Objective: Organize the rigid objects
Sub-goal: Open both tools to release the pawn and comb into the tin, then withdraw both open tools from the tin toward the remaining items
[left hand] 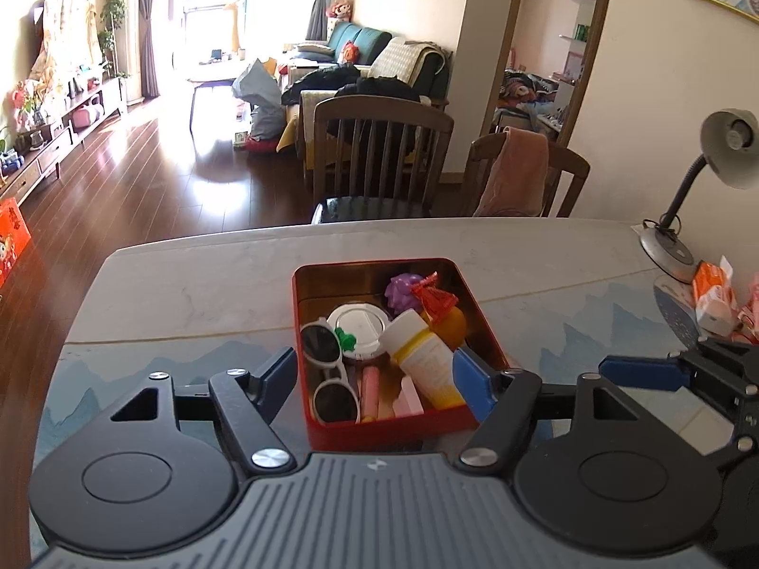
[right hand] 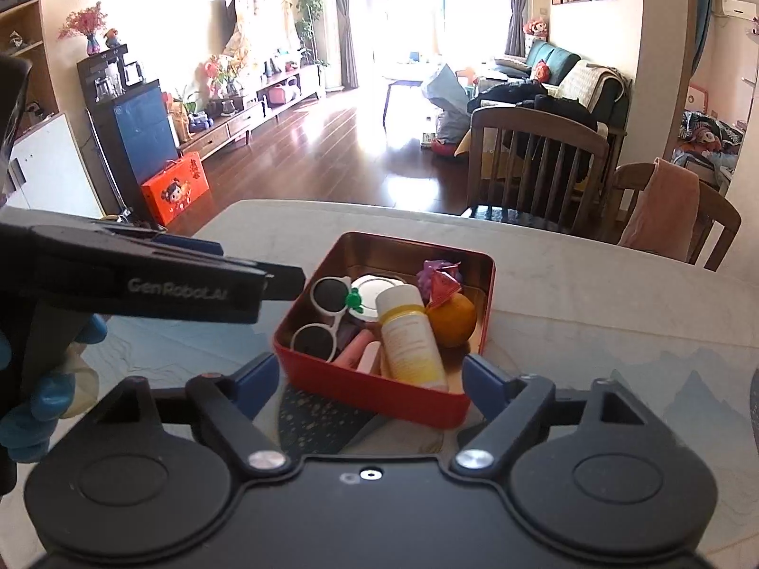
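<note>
A red tin box (left hand: 393,431) (right hand: 379,396) sits on the marble table (left hand: 189,294). It holds white sunglasses (left hand: 327,370) (right hand: 318,317), a white round disc (left hand: 358,325), a yellow and white tube (left hand: 424,355) (right hand: 410,336), an orange (right hand: 453,315), a purple toy (left hand: 401,289), a red packet (left hand: 434,298) and pink sticks (left hand: 408,400). My left gripper (left hand: 377,379) stands open just above the box's near end, its pads off the walls. My right gripper (right hand: 371,379) is open too, in front of the box's near corner. A blue-gloved hand (right hand: 42,403) holds the left gripper's body.
A desk lamp (left hand: 688,199) and snack packets (left hand: 711,298) stand at the table's right end. Two wooden chairs (left hand: 379,151) are behind the far edge, one draped with a pink cloth (left hand: 517,170). A dark speckled mat (right hand: 313,422) lies under the box's near corner.
</note>
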